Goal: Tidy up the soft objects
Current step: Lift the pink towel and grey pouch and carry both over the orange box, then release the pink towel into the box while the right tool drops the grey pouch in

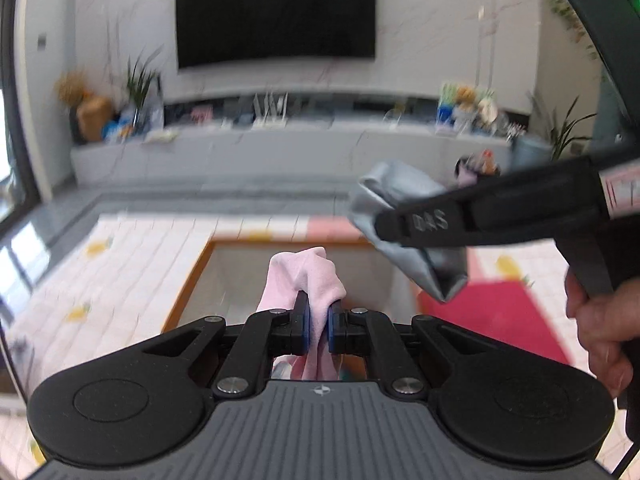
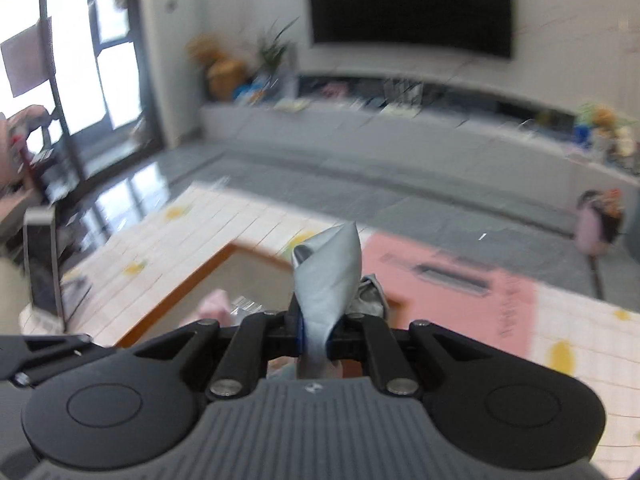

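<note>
left gripper (image 1: 318,320): black linkage, blue pads, silver screws | grey ribbed housing | bare-skinned hand (image 1: 600,328)

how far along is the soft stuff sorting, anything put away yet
Midway, it seems. Done: nothing shows as clearly put away, though something pink lies blurred inside the wood-rimmed box. In hand: the left claw is shut on a pink cloth, and the right claw is shut on a grey cloth, both held up over the box. Left: setting both cloths down.
</note>
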A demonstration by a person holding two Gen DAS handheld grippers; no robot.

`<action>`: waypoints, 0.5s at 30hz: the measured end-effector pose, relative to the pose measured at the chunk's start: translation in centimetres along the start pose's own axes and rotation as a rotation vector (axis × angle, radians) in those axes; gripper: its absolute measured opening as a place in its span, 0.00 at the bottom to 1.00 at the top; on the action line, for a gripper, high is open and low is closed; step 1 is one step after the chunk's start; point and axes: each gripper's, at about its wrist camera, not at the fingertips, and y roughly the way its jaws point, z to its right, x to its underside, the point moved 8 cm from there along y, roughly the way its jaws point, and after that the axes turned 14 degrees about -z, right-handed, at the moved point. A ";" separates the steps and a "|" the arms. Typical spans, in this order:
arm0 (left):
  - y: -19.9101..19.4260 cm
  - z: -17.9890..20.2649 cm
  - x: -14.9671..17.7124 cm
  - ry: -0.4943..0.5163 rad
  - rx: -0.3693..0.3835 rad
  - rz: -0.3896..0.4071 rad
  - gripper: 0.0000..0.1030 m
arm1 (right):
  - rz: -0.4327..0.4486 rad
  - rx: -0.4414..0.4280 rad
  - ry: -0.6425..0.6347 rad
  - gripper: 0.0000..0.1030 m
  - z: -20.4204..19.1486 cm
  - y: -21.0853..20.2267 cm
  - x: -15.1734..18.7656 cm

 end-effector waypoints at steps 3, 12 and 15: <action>1.9 -0.9 1.3 -0.014 0.023 -0.077 0.08 | -0.117 -0.014 0.006 0.07 -1.5 4.1 0.2; 4.8 -1.6 3.2 -0.018 0.054 -0.219 0.14 | -0.230 0.085 0.035 0.38 0.0 8.2 1.9; 4.8 -1.6 2.7 -0.005 0.052 -0.224 0.59 | -0.159 0.106 0.047 0.79 0.4 6.9 1.7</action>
